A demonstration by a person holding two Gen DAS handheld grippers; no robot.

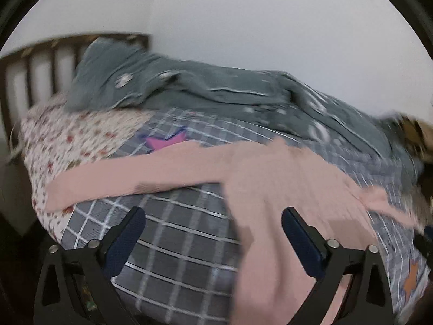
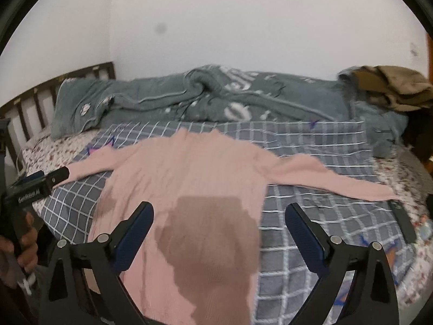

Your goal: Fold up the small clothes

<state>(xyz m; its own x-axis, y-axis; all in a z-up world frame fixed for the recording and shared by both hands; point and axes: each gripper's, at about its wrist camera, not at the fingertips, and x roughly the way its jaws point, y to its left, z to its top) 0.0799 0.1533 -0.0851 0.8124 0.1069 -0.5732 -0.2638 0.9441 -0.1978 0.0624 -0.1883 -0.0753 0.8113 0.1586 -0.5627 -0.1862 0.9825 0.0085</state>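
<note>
Nearest the cameras, both tools hover over the near edge of the bed (image 2: pixel 338 197) with their jaws spread wide apart and nothing between them. The right gripper (image 2: pixel 219 216) hangs above the lower body of the pink sweater (image 2: pixel 194 178), its shadow falling as a dark patch on the knit. The left gripper (image 1: pixel 213 222) sits toward the bed's near-left corner, with the sweater's body under its right finger and the checked blanket (image 1: pixel 173 233) under its left; this view is blurred by motion. In the right wrist view the left tool also appears at the left border, held in the person's hand (image 2: pixel 27 243).

The sweater lies flat and spread on the checked blanket, hem toward the near edge, neck toward the far side, one sleeve stretched toward the left edge (image 1: pixel 130 173) and the other toward the right edge (image 2: pixel 338 181). No fold shows yet, so the step in hand looks like the approach for the first fold. The next move likely calls for each gripper to drop onto a sleeve or side seam, pinch one layer cleanly, and carry it across the body.

Farther back, a rumpled grey quilt (image 2: pixel 216 94) runs along the far edge, a brown garment (image 2: pixel 392 86) is heaped at the far-right corner, and a dark headboard (image 2: pixel 40 92) closes the left end.
</note>
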